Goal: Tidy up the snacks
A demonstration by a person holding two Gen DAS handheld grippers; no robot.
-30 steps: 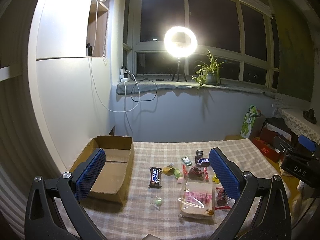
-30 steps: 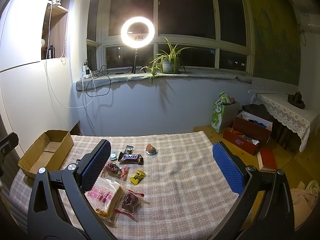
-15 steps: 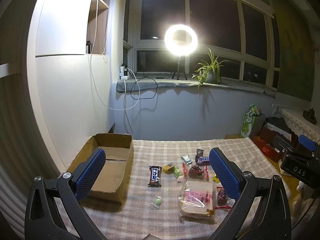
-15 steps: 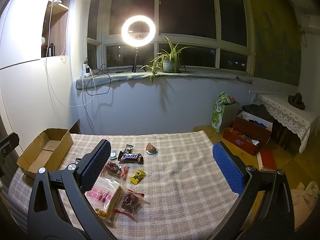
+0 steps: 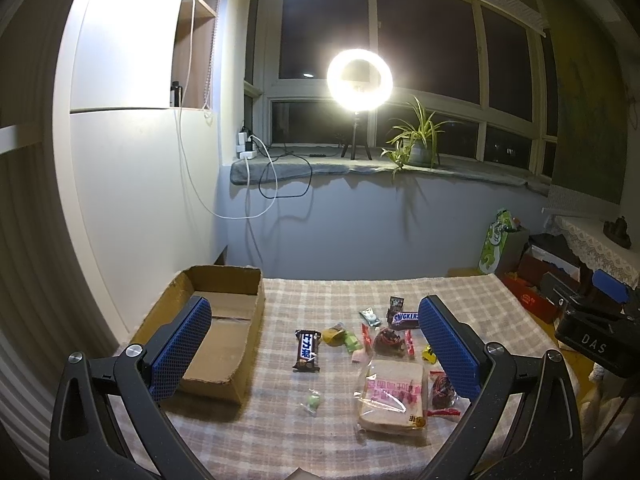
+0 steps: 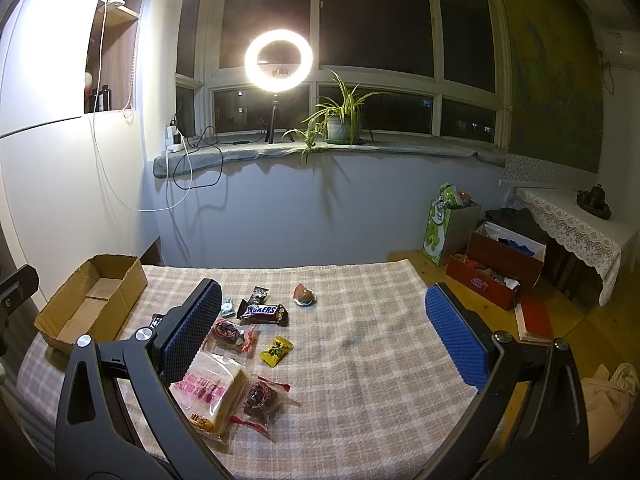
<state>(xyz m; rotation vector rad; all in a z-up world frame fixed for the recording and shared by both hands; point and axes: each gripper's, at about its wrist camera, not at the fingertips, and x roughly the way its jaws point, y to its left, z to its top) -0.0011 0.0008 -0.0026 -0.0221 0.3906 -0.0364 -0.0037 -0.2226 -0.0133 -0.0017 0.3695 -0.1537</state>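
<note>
While both grippers hover above the checked surface (image 6: 360,360) with fingers spread wide and nothing between them, the snacks lie scattered on the cloth: a Snickers (image 6: 262,312), a yellow candy (image 6: 276,351), a bagged sandwich (image 5: 394,396) and a dark bar (image 5: 307,350). The left gripper (image 5: 314,356) is over the stretch between the open cardboard box (image 5: 224,344) at the surface's left end and the pile, and the right gripper (image 6: 320,344) is over bare cloth right of the pile.
</note>
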